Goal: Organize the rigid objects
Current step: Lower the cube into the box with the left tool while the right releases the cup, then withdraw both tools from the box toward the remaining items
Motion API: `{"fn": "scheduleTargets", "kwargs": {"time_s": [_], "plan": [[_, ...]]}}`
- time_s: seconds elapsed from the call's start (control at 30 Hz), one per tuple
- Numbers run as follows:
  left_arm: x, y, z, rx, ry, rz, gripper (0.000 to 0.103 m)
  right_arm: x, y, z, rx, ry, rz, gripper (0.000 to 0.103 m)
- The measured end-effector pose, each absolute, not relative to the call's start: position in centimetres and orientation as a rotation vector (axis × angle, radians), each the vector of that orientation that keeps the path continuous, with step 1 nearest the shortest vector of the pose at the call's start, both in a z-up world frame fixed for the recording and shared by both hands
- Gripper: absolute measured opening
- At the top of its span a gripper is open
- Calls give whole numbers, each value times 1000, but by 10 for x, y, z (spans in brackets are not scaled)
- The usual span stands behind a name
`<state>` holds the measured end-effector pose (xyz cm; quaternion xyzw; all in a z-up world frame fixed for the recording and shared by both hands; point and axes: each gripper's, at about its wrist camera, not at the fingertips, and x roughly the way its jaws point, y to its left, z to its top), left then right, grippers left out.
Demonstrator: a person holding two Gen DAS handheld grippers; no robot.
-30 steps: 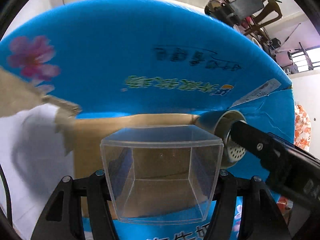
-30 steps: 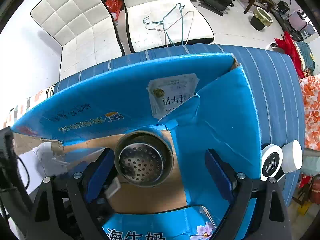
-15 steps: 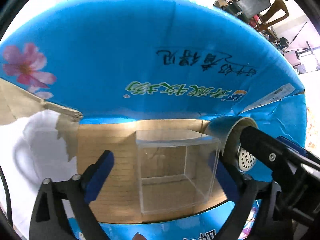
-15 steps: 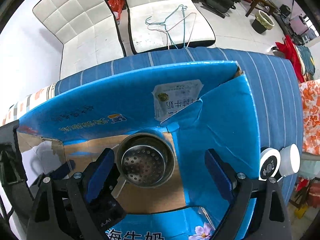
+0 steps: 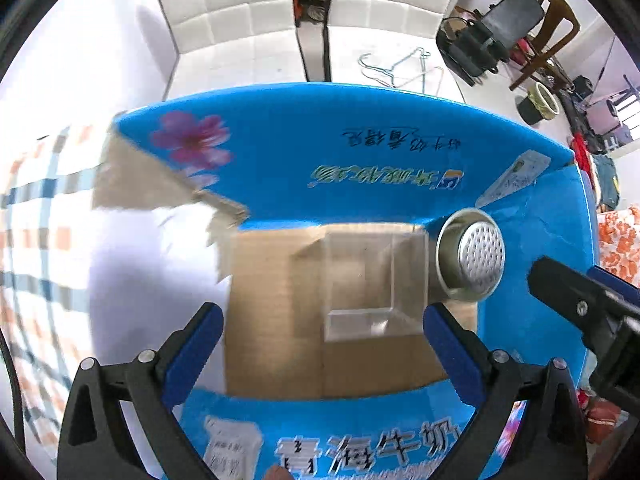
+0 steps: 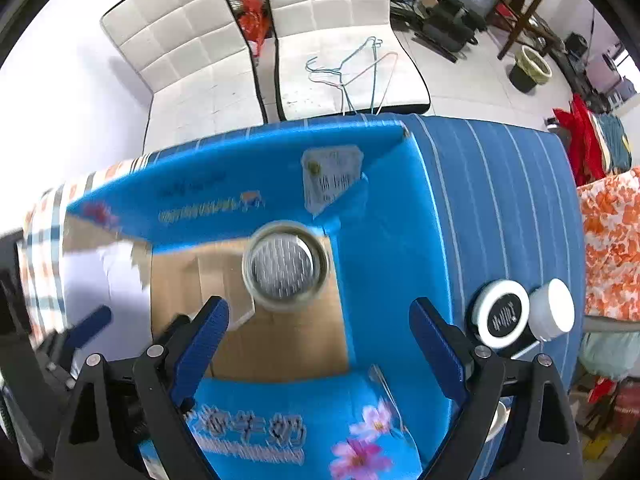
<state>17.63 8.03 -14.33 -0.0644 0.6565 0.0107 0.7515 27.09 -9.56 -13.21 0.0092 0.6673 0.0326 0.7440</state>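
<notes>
Left gripper point(image 5: 322, 332) hanging wide open over the blue carton point(image 5: 400, 152), gripping nothing. Clear plastic box point(image 5: 370, 280) sitting free on the brown floor, touching the perforated metal cup point(image 5: 472, 256) in the right corner. Right gripper point(image 6: 318, 330) gaping wide too, empty, cup point(image 6: 285, 266) below. Open floor lying left; two round jars point(image 6: 520, 314) standing outside.
</notes>
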Motion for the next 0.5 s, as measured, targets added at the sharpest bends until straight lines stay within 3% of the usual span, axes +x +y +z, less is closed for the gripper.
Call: {"fn": "scheduleTargets", "kwargs": {"time_s": [0.5], "plan": [[131, 54, -102, -92, 1356, 125, 102, 171, -131, -82, 67, 1386, 223, 94]]}}
